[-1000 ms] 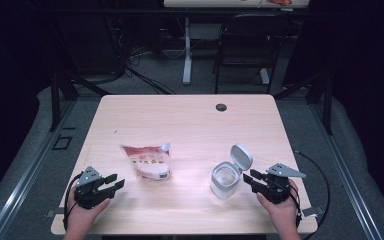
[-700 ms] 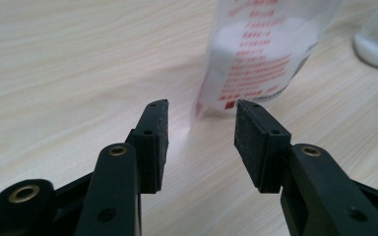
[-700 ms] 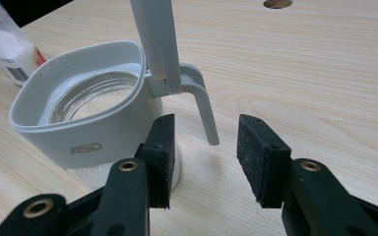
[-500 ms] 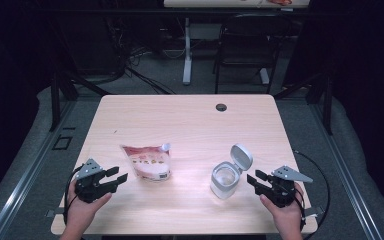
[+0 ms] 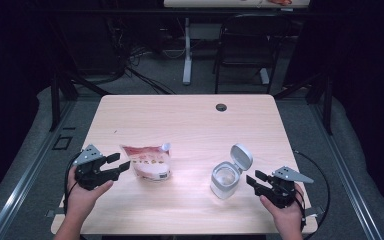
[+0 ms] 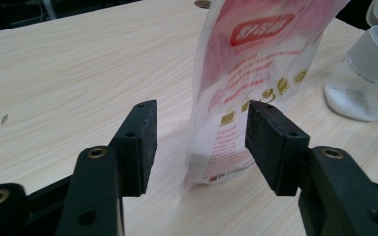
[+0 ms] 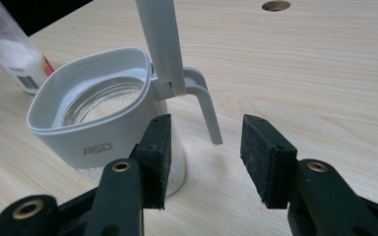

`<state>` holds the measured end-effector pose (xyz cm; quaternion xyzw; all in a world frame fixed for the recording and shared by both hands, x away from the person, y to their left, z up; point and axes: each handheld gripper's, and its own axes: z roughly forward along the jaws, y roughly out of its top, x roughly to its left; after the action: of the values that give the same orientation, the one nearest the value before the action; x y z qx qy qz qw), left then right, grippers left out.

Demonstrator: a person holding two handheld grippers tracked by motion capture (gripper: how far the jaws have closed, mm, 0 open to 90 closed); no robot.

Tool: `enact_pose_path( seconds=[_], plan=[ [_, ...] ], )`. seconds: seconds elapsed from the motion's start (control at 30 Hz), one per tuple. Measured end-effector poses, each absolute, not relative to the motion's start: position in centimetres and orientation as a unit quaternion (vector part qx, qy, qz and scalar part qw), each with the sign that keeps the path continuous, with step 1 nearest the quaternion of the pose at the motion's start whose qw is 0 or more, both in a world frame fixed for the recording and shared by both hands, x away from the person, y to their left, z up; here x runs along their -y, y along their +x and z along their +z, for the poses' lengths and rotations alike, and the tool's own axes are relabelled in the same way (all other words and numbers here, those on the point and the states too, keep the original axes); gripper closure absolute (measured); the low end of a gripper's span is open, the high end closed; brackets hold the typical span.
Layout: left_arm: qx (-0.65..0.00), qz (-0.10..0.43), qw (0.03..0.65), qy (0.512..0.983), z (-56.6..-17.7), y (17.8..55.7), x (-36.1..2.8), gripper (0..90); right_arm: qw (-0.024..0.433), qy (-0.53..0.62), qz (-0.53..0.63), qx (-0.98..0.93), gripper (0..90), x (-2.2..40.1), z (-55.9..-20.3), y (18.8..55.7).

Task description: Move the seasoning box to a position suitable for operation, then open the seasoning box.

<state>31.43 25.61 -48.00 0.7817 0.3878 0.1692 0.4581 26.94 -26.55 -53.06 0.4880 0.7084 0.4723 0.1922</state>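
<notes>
Both grippers' jaws have just been opening: left gripper [image 5: 114,166] released beside the pouch [image 5: 150,162], right gripper [image 5: 256,180] released beside the jar [image 5: 226,179]

left hand-held gripper [image 5: 116,165]: black, grey plate | right hand-held gripper [image 5: 253,181]: black, brass screws, cable

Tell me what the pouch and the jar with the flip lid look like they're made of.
The pouch looks like thin glossy plastic film: it shows a sheen, printed red and gold graphics, and a translucent lower part. The jar seems to have a matte grey plastic collar, flip lid and handle, with moulded lettering, around a clear body, glass or clear plastic, hard to tell which.
</notes>
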Motion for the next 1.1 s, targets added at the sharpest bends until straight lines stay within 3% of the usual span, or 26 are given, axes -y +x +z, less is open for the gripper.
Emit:
enact_pose_path(
  seconds=[0.57,1.1],
  plan=[
    [-0.370,0.157,0.470,0.786,-46.8,33.0,-23.6,45.1,0.185,0.492,0.478,-0.704,54.9,26.5,-53.3,27.3],
    [-0.369,0.162,0.469,0.786,-46.3,33.0,-23.4,53.7,0.183,0.488,0.481,-0.705,54.6,26.3,-53.3,27.6]
  ],
)
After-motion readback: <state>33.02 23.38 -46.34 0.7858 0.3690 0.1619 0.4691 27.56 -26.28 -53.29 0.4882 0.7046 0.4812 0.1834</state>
